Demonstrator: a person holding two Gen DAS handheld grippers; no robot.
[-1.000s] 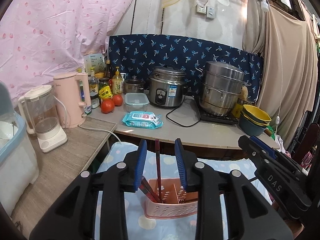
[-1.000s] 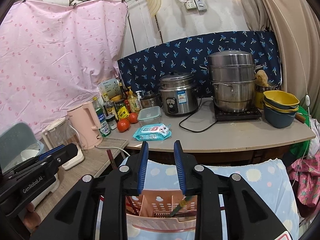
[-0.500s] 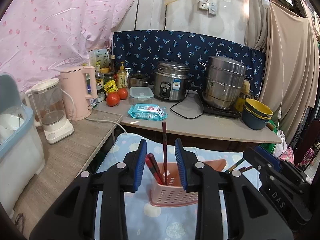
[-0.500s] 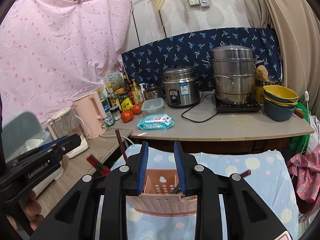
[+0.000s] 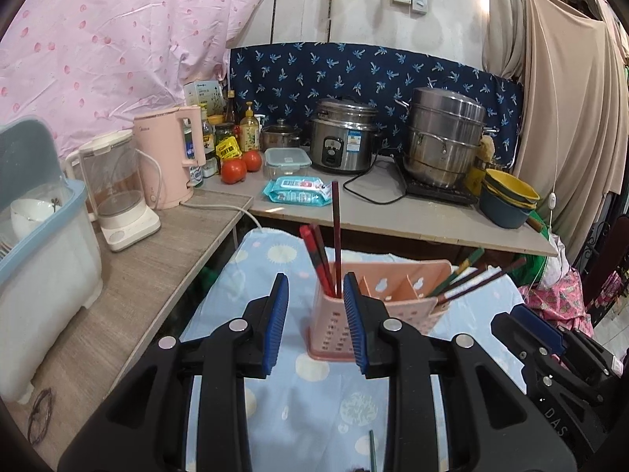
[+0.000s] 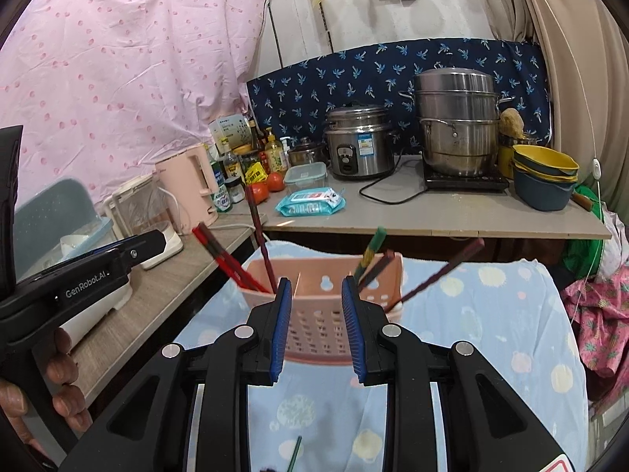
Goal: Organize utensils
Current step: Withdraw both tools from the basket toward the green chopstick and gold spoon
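A pink perforated utensil basket (image 5: 393,306) (image 6: 322,306) stands on a blue dotted cloth (image 5: 314,413). Red and dark chopsticks (image 5: 322,259) (image 6: 236,259) stand in its left compartment. More chopsticks (image 5: 471,279) (image 6: 432,275) lean out of its right end. My left gripper (image 5: 316,326) is open and empty, just in front of the basket's left end. My right gripper (image 6: 316,326) is open and empty, just in front of the basket's middle. A green stick (image 6: 294,454) (image 5: 371,450) lies on the cloth near me.
A wooden side counter (image 5: 118,314) on the left holds a blender (image 5: 118,192), a pink kettle (image 5: 169,157) and a dish box (image 5: 35,236). The far counter (image 5: 412,216) holds a rice cooker (image 5: 342,141), a steamer pot (image 5: 444,137), bowls (image 5: 507,200), tomatoes and wet wipes.
Both grippers have pulled back and up from the basket, which now shows farther away. Chopsticks that were between my left fingers now stand free in the basket.
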